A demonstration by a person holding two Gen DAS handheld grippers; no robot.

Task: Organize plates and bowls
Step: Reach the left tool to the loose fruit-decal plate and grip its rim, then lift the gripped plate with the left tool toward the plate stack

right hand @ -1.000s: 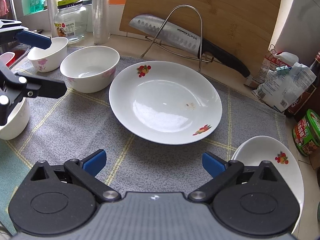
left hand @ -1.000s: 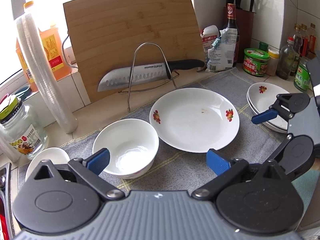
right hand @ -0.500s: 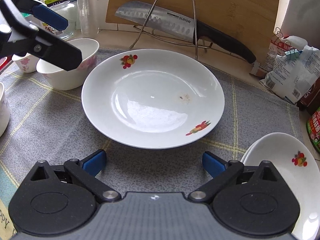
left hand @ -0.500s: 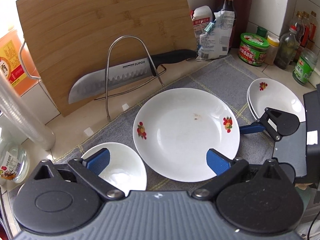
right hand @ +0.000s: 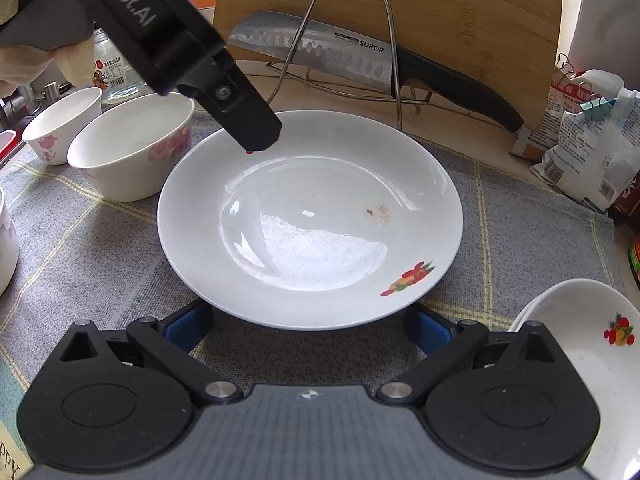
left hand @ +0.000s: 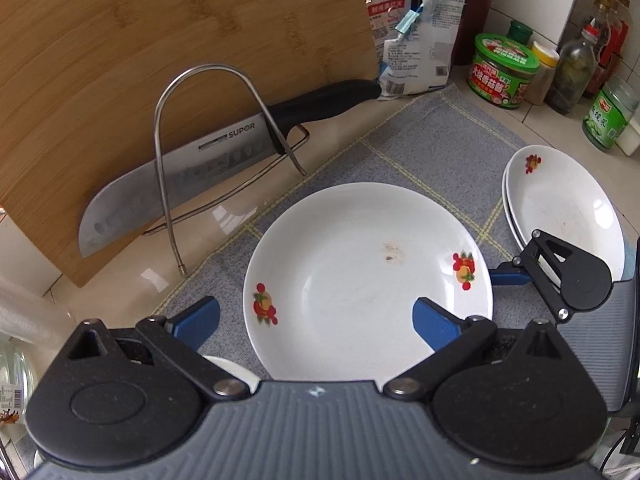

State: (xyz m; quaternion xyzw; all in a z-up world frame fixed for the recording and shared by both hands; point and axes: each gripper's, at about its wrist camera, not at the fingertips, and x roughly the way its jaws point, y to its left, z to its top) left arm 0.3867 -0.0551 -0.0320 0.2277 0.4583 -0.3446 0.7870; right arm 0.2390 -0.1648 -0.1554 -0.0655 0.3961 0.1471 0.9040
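Note:
A large white plate with fruit prints (left hand: 360,276) (right hand: 310,220) lies on the grey mat (left hand: 436,148). My left gripper (left hand: 316,320) is open, its jaws over the plate's near-left edge; it also shows above the plate's far-left rim in the right wrist view (right hand: 248,120). My right gripper (right hand: 308,324) is open, its blue pads at the plate's near rim, low at the mat. Stacked smaller plates (left hand: 564,208) (right hand: 592,360) lie to the right. Two white bowls with pink flowers (right hand: 132,148) (right hand: 60,124) stand to the left.
A bamboo cutting board (left hand: 160,60) leans at the back with a knife (left hand: 224,148) in a wire stand (left hand: 208,140). Bags (left hand: 416,40), jars (left hand: 504,68) and bottles (left hand: 576,68) crowd the back right. Another white bowl's edge (right hand: 6,248) shows far left.
My left gripper has swung right from the bowls to over the big plate. My right gripper has moved forward and lower to the plate's near rim.

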